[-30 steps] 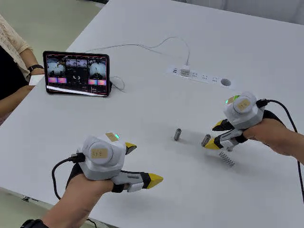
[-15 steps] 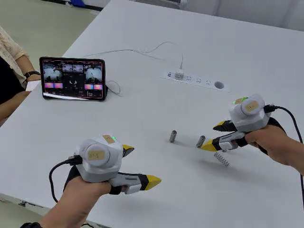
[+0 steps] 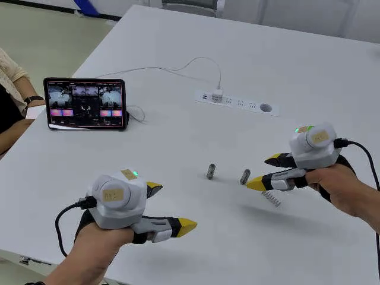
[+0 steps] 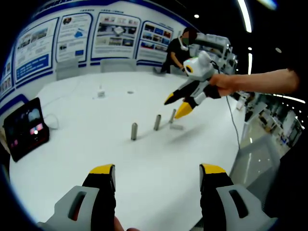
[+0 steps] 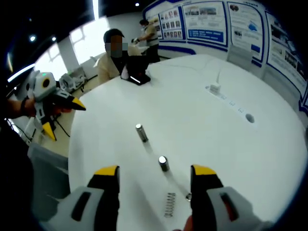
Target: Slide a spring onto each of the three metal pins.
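Two upright metal pins, each with a spring around it, stand mid-table: one [image 3: 211,171] on the left, one [image 3: 244,177] on the right. A loose spring [image 3: 271,199] lies flat just right of them. In the right gripper view the loose spring [image 5: 169,204] lies between my jaws, beside a small bare pin top [image 5: 188,196]. My right gripper [image 3: 264,171] hovers open just right of the pins, holding nothing. My left gripper [image 3: 171,206] is open and empty near the front edge. The left gripper view shows three upright pins [image 4: 157,122] in a row and the right gripper [image 4: 176,106] above them.
A tablet [image 3: 86,104] stands at the far left, with a person's arm [image 3: 15,127] beside it. A white power strip [image 3: 237,103] with a plugged cable lies behind the pins. The table's front edge [image 3: 35,255] runs close under my left hand.
The whole view has shifted as my head moved. My right gripper has drawn back slightly to the right of the pins. Nothing was picked up or let go.
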Action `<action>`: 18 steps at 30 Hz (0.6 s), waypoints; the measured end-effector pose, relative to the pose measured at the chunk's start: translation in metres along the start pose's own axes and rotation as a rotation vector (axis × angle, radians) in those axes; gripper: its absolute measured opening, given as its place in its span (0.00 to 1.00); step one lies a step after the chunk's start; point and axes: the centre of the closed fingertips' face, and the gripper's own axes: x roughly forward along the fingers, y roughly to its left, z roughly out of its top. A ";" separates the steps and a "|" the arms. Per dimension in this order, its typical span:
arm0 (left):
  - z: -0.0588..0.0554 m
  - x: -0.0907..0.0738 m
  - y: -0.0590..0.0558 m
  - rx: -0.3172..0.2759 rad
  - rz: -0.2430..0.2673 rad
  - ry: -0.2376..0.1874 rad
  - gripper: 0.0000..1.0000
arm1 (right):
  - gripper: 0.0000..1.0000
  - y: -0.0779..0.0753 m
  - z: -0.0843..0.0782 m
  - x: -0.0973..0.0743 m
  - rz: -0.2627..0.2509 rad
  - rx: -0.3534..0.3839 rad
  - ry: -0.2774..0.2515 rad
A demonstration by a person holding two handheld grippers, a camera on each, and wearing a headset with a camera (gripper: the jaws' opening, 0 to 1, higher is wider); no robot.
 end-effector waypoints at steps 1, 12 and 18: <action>0.000 0.000 0.000 0.001 -0.001 0.000 0.72 | 0.61 0.001 0.001 -0.001 -0.004 0.013 -0.016; 0.006 0.006 0.002 0.001 -0.003 -0.003 0.73 | 0.65 0.008 0.003 -0.016 -0.028 0.084 -0.115; 0.009 0.010 0.006 0.006 -0.005 -0.001 0.74 | 0.69 0.010 -0.004 -0.025 -0.038 0.112 -0.144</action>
